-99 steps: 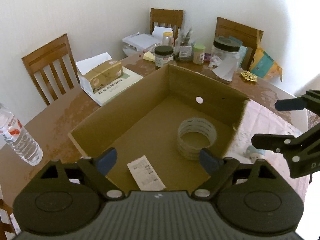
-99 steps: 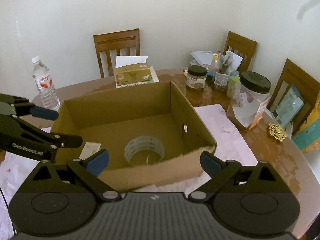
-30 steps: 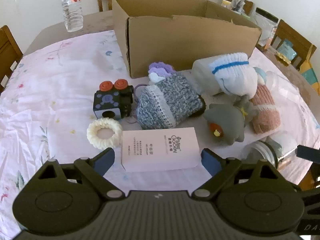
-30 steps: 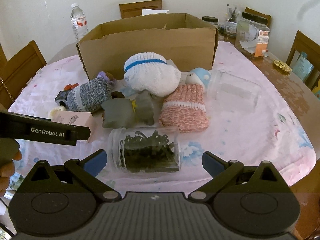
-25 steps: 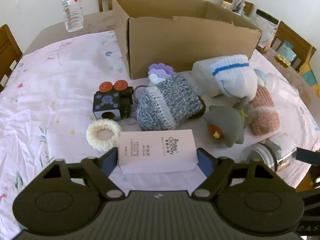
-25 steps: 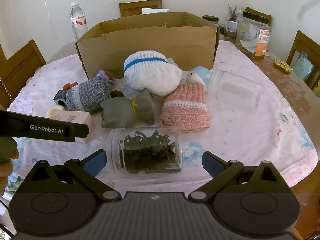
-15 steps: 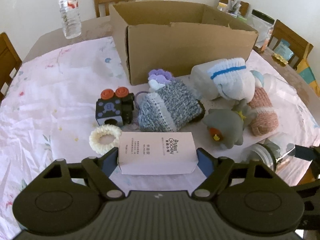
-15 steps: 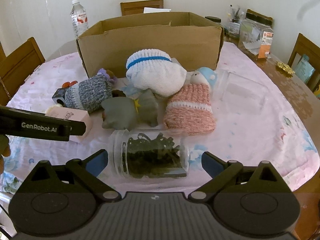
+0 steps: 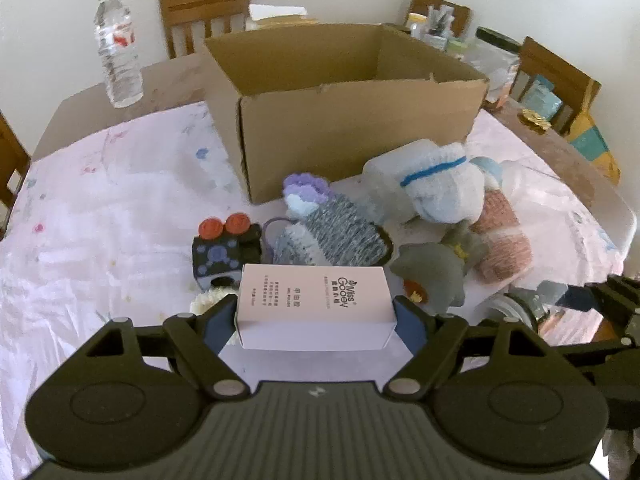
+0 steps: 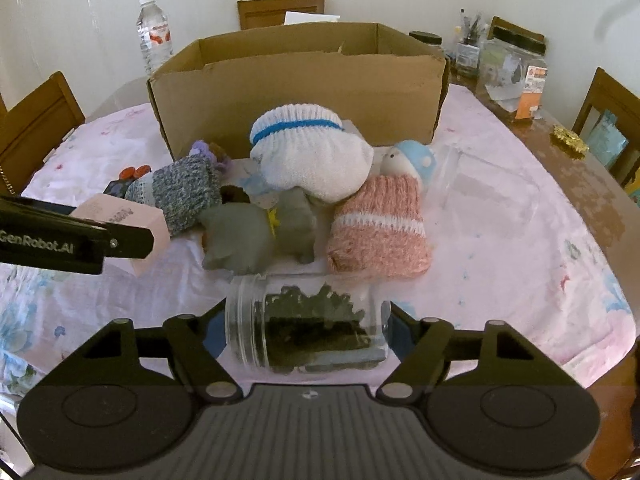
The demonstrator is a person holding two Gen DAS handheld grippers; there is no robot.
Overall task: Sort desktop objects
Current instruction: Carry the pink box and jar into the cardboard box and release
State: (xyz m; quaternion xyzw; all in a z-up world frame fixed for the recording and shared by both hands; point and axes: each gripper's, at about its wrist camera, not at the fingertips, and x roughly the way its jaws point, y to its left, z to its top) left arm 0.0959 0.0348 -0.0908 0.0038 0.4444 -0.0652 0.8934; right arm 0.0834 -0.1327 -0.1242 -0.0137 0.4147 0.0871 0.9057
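Pale pink card, a small box (image 9: 314, 302) printed with dark lettering, is clamped endwise between the fingers of the left gripper (image 9: 315, 322) and is held just above the cloth-covered surface (image 9: 100, 208), in front of the knitted toys. A clear jar (image 10: 306, 326) of dark pieces, lying on its side, is enclosed by the right gripper (image 10: 306, 334), whose fingers have just been closing against its ends. The cardboard box (image 10: 298, 80) is seen open behind the pile.

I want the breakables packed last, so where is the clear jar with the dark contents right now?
In the right wrist view the clear jar lies on its side between the right gripper fingers, just in front of the grey plush toy and pink knitted sock.
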